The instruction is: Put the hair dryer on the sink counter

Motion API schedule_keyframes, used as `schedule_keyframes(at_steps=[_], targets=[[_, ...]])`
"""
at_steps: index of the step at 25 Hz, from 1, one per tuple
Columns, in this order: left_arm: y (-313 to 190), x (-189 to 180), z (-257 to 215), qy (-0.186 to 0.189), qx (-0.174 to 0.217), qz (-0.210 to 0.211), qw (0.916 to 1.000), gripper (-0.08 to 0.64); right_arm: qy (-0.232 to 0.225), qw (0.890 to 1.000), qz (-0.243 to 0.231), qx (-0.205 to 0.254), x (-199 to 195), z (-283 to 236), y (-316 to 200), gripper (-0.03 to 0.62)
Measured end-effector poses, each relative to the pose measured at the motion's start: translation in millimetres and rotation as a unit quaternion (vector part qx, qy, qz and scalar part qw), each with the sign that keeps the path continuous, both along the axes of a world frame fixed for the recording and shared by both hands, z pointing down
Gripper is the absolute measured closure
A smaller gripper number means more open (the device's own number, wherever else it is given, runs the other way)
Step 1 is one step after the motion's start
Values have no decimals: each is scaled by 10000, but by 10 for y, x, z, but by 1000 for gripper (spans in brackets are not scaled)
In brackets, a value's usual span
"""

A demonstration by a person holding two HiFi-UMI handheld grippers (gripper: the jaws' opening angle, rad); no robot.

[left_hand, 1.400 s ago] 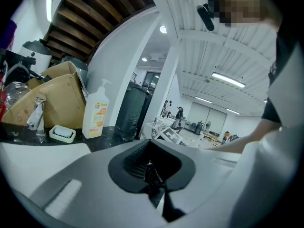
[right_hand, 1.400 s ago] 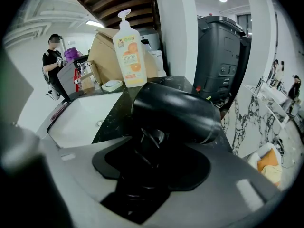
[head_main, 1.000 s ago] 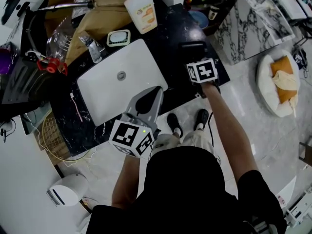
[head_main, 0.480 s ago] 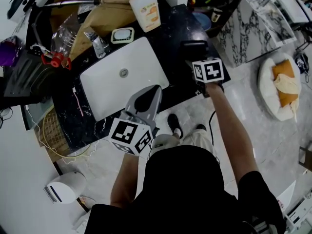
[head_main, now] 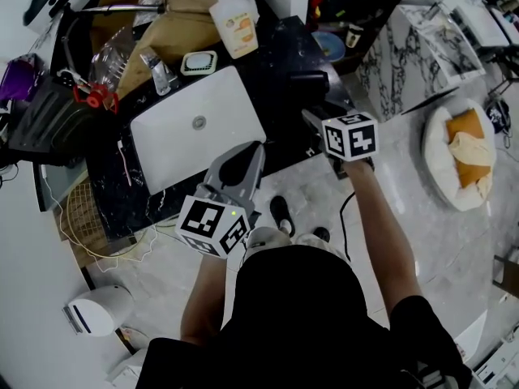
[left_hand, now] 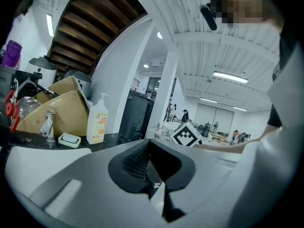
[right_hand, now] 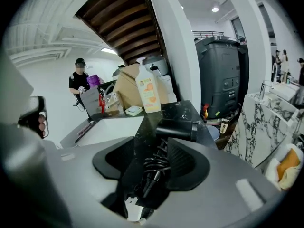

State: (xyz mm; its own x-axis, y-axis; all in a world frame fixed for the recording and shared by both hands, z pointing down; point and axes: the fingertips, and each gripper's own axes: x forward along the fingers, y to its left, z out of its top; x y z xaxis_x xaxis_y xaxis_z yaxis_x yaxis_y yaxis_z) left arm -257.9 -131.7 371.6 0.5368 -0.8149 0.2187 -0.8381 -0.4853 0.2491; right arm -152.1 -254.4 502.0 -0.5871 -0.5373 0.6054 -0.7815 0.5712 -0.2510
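The black hair dryer (head_main: 313, 80) lies on the black marble sink counter (head_main: 280, 47), right of the white basin (head_main: 195, 128). In the right gripper view the hair dryer (right_hand: 176, 129) rests ahead of the jaws, and its coiled cord (right_hand: 153, 167) runs back between them. My right gripper (head_main: 318, 126) is open at the counter's front edge, a short way back from the dryer, its pads apart and clear of it (right_hand: 152, 151). My left gripper (head_main: 261, 149) hovers over the basin's near corner, shut and holding nothing (left_hand: 151, 144).
A soap bottle (head_main: 232, 10), soap dish (head_main: 199, 62) and faucet (head_main: 160, 70) line the counter's back. A toothbrush (head_main: 123, 162) lies left of the basin. A marble cabinet (head_main: 413, 43) and pet bed (head_main: 462, 148) are at the right, a wicker basket (head_main: 81, 217) at the left.
My right gripper has drawn back from the hair dryer toward the counter's front edge. The dryer stays on the counter. The left gripper has barely moved.
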Motion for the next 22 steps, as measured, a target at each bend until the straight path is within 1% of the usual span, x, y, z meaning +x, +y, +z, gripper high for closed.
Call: schedule_keyframes(at_steps=[4, 9, 13, 18, 22], targets=[[114, 199, -83, -50, 98, -51, 9999, 560, -207, 9988, -226, 381, 121, -321, 302, 377], [313, 485, -173, -90, 198, -88, 9997, 560, -476, 9939, -376, 922, 338, -715, 701, 409], [484, 698, -234, -119, 282, -121, 9995, 560, -696, 9895, -389, 1206, 541, -959, 1054, 461], [754, 982, -310, -129, 389, -130, 9991, 560, -931, 9840, -411, 1463, 829, -1210, 1482, 498], [967, 1132, -366, -149, 480, -187, 9986, 560, -1004, 9785, -400, 1758, 1056, -1409, 1776, 524]])
